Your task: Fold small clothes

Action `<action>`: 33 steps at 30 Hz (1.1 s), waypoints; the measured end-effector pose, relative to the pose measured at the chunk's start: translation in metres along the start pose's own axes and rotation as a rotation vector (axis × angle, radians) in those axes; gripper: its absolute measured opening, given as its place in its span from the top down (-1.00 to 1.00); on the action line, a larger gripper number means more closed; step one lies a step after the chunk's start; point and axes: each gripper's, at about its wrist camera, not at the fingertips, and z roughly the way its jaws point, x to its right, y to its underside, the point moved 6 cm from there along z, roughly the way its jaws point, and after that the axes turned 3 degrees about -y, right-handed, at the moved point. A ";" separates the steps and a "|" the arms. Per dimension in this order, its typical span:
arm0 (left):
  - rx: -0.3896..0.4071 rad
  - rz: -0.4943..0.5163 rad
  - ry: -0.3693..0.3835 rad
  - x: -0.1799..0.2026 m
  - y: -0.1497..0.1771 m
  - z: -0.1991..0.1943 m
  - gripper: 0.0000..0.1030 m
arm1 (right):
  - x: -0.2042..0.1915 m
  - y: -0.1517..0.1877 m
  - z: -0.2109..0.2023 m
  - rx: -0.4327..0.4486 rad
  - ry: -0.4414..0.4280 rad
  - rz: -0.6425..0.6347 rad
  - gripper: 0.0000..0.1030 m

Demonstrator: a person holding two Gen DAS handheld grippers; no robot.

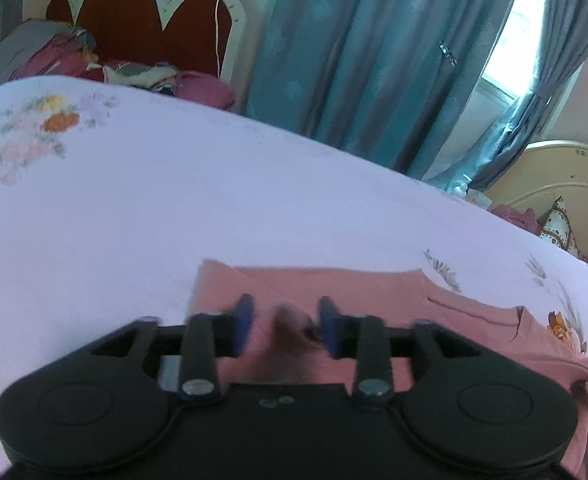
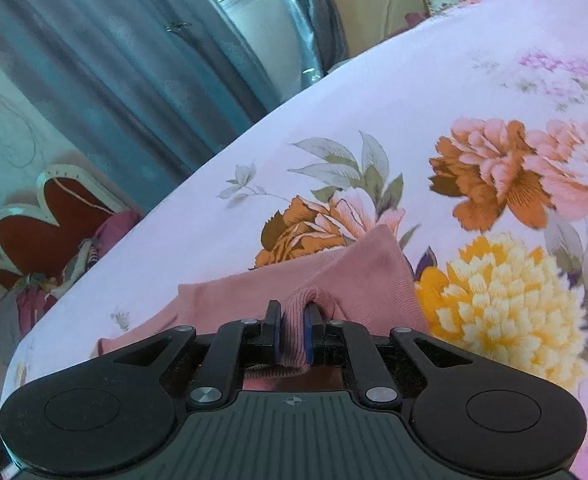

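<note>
In the right wrist view, a bunched fold of the pink garment [image 2: 358, 276] is being pinched between the blue pads of the right hand-held gripper [image 2: 294, 330], with ribbed cloth filling the narrow gap and hanging out below the pads. The rest of the garment is being seen spread flat on the bed [image 2: 197, 216], just ahead of the fingers, partly over the orange and yellow flowers printed on the lilac sheet. In the left wrist view, the left hand-held gripper [image 1: 283, 326] is being held with its jaws spread apart above the same pink garment [image 1: 374, 292]; a blurred, darker lump of cloth is being seen between the blue pads, but the pads are not being pressed on it. The garment is lying flat near the near edge of the bed [image 1: 173, 184], stretching away to the right of the fingers. Farther off, crumpled clothes [image 1: 69, 56] are being seen piled at the head of the bed, against a red headboard [image 1: 141, 24] with a white scalloped frame. Beyond the far side of the bed, teal curtains [image 1: 354, 60] are hanging, with a bright window [image 1: 522, 32] showing between them.
</note>
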 end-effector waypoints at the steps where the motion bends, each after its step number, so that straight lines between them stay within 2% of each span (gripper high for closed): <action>1: 0.021 0.001 0.002 -0.004 -0.003 -0.004 -0.14 | -0.001 -0.003 -0.002 0.023 0.010 -0.018 -0.19; 2: 0.045 0.011 0.005 -0.008 -0.006 -0.009 -0.29 | -0.002 -0.007 -0.007 0.056 0.015 -0.043 -0.59; 4: 0.070 0.052 0.018 -0.011 -0.011 -0.015 -0.31 | -0.004 -0.013 -0.008 0.070 0.011 -0.090 -0.59; 9: 0.023 0.157 0.083 -0.002 -0.007 -0.007 -0.31 | -0.011 -0.010 0.001 0.021 -0.017 -0.237 -0.57; 10: 0.003 0.177 0.085 0.001 -0.004 0.000 -0.31 | -0.013 -0.008 0.004 0.006 -0.019 -0.270 -0.45; 11: -0.016 0.189 0.084 0.005 -0.002 0.007 -0.30 | -0.015 -0.005 0.008 -0.011 -0.021 -0.295 -0.23; 12: -0.033 0.196 0.083 0.007 0.001 0.013 -0.29 | -0.016 -0.003 0.014 -0.031 -0.021 -0.319 -0.17; 17: -0.070 0.216 0.069 0.012 0.005 0.040 -0.18 | -0.017 0.000 0.026 -0.055 -0.038 -0.372 -0.15; 22: -0.101 0.287 0.073 0.014 0.013 0.050 -0.07 | -0.017 0.007 0.040 -0.111 -0.044 -0.450 -0.15; 24: -0.100 0.297 0.087 0.015 0.014 0.050 0.08 | -0.016 0.009 0.043 -0.118 -0.051 -0.468 -0.08; 25: -0.101 0.298 0.093 0.015 0.015 0.050 0.11 | -0.017 0.010 0.044 -0.126 -0.060 -0.476 0.26; 26: -0.102 0.299 0.101 0.015 0.014 0.050 0.20 | -0.017 0.010 0.045 -0.129 -0.062 -0.483 0.38; 28: -0.106 0.305 0.118 0.017 0.014 0.051 0.38 | -0.020 0.009 0.048 -0.133 -0.064 -0.515 0.38; 30: -0.104 0.310 0.134 0.018 0.014 0.050 0.69 | -0.023 0.010 0.053 -0.149 -0.066 -0.548 0.38; 31: -0.098 0.313 0.136 0.019 0.013 0.049 0.71 | -0.024 0.011 0.055 -0.156 -0.066 -0.564 0.39; 32: -0.087 0.318 0.136 0.019 0.013 0.047 0.76 | -0.025 0.012 0.055 -0.164 -0.067 -0.578 0.45; 33: -0.075 0.325 0.135 0.021 0.014 0.046 0.78 | -0.027 0.014 0.055 -0.175 -0.083 -0.581 0.65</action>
